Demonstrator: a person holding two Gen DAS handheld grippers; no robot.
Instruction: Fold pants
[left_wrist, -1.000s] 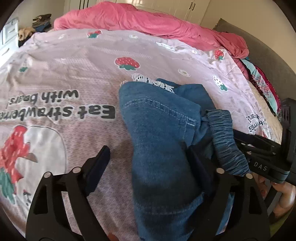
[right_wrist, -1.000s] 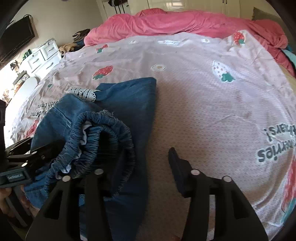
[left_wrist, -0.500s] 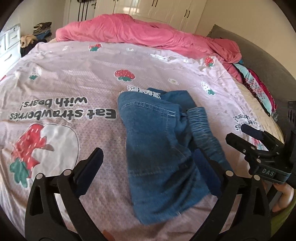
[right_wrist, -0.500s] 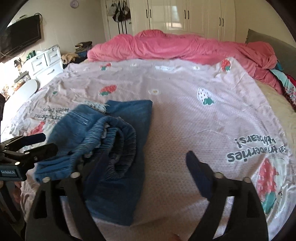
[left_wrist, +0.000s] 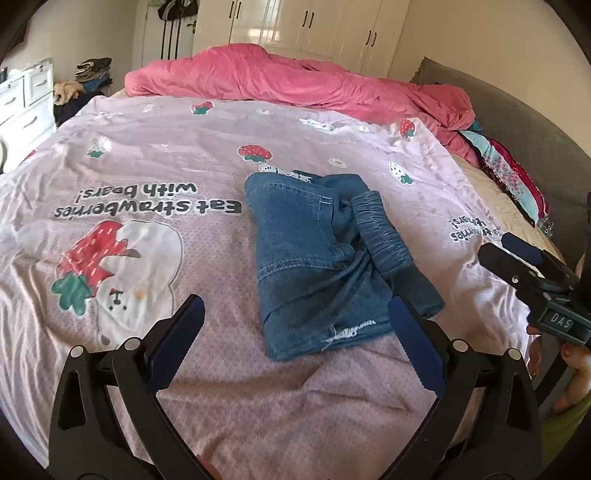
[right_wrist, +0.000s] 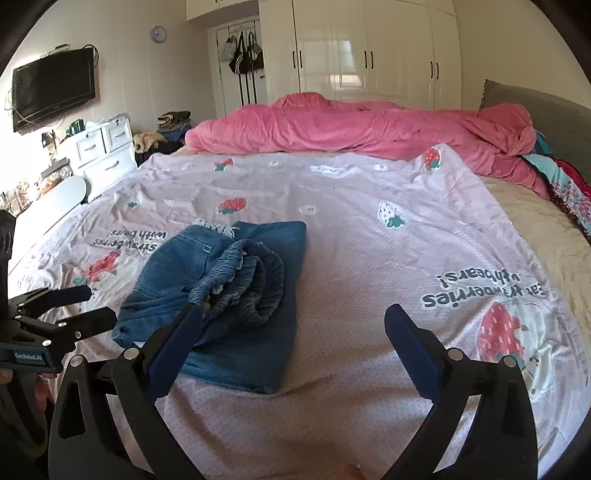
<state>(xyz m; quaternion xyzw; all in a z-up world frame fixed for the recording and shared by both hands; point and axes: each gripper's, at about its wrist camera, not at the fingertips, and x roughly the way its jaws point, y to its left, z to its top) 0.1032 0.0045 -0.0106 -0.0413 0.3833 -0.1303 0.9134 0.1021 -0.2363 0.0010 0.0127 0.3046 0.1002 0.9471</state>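
Folded blue denim pants (left_wrist: 325, 258) lie in a compact bundle on the pink strawberry bedspread (left_wrist: 147, 166), the gathered elastic waistband on top at the right. They also show in the right wrist view (right_wrist: 229, 291). My left gripper (left_wrist: 295, 332) is open and empty, held back above the near edge of the pants. My right gripper (right_wrist: 291, 336) is open and empty, just right of the bundle; it also shows at the right of the left wrist view (left_wrist: 524, 258). The left gripper shows at the left of the right wrist view (right_wrist: 74, 306).
A rumpled pink duvet (right_wrist: 351, 125) lies along the far side of the bed. A grey headboard (left_wrist: 517, 122) and colourful bedding (left_wrist: 509, 173) are at the right. A white dresser (right_wrist: 99, 151), a wall TV (right_wrist: 53, 88) and white wardrobes (right_wrist: 362, 51) stand beyond.
Both grippers have let go of the pants and pulled back and up from the bed. The pants now rest folded on the bedspread.
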